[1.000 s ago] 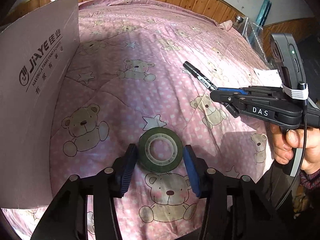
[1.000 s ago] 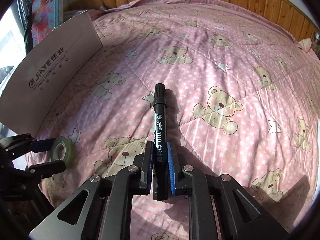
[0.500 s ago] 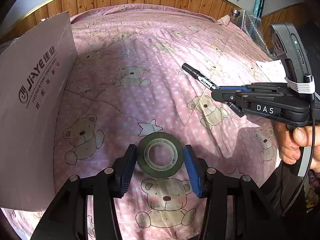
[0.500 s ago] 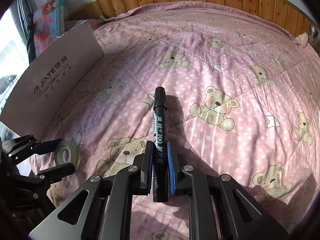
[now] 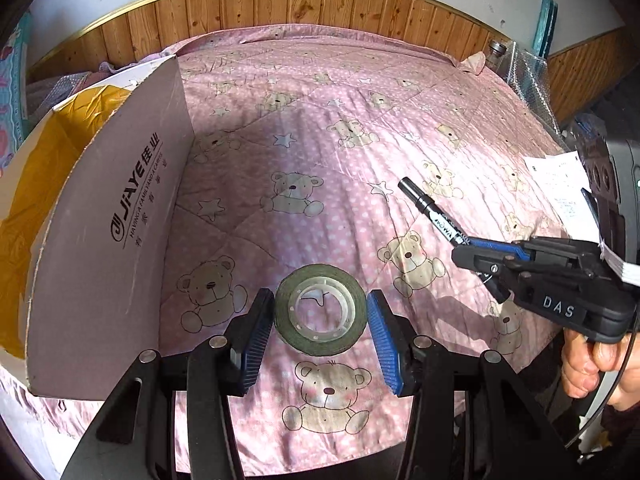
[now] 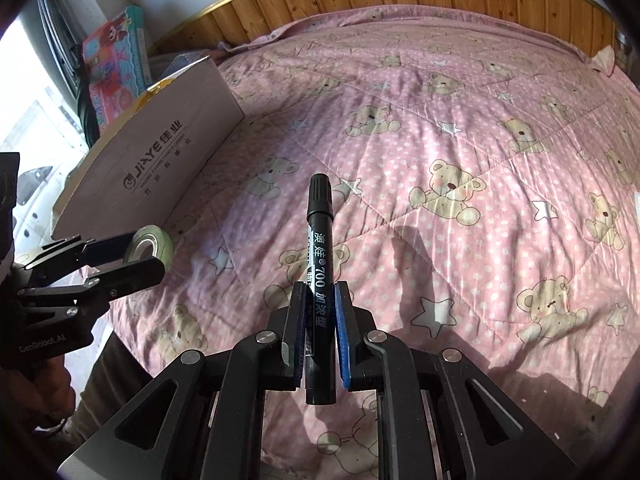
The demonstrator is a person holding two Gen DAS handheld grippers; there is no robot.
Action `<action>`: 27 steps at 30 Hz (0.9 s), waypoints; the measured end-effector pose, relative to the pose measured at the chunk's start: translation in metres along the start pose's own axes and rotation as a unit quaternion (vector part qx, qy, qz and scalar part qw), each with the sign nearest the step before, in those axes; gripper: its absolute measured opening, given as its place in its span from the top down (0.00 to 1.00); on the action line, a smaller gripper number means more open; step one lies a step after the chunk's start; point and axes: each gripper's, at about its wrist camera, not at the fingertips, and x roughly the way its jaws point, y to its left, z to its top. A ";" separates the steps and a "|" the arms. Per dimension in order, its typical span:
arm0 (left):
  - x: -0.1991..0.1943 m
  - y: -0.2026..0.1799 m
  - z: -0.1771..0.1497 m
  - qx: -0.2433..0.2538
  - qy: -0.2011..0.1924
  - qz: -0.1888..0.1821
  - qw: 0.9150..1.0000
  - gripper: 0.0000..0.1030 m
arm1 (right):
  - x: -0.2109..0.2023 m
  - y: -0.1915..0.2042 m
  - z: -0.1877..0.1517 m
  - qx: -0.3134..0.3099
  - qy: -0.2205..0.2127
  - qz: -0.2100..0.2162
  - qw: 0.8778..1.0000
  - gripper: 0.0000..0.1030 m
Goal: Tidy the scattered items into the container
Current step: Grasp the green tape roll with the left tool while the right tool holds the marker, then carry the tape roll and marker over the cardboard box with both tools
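- Yellow lining shows inside the box [image 5: 116,216] only in the left view; nothing else in it can be made out.
- Left gripper [image 5: 320,322] is lifted off the bed [image 5: 320,140], its fingers [image 5: 256,332] pressed on the tape [image 5: 320,309], with the box left of them.
- Right gripper [image 6: 320,334] is held level by a hand [image 5: 596,364], its fingers [image 6: 343,336] clamped on the marker [image 6: 320,264], whose cap points forward.
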 end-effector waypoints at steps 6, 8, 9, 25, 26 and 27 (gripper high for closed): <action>-0.028 0.007 0.006 -0.014 -0.019 0.005 1.000 0.52 | -0.016 0.026 -0.003 -0.021 -0.003 0.008 1.000 0.87; -0.037 0.009 0.008 -0.016 -0.028 0.006 0.999 0.52 | -0.022 0.035 -0.002 -0.029 -0.006 0.010 1.000 0.87; -0.042 0.011 0.008 -0.018 -0.033 0.004 0.999 0.52 | -0.025 0.040 0.000 -0.033 -0.008 0.012 0.999 0.87; -0.105 0.058 0.018 -0.070 -0.106 -0.005 0.992 0.52 | -0.067 0.111 0.034 -0.092 -0.041 0.045 0.994 0.87; -0.109 0.063 0.019 -0.074 -0.110 -0.006 0.991 0.52 | -0.068 0.115 0.037 -0.095 -0.042 0.048 0.993 0.87; -0.112 0.068 0.019 -0.080 -0.114 -0.006 0.990 0.52 | -0.070 0.118 0.040 -0.100 -0.042 0.049 0.993 0.87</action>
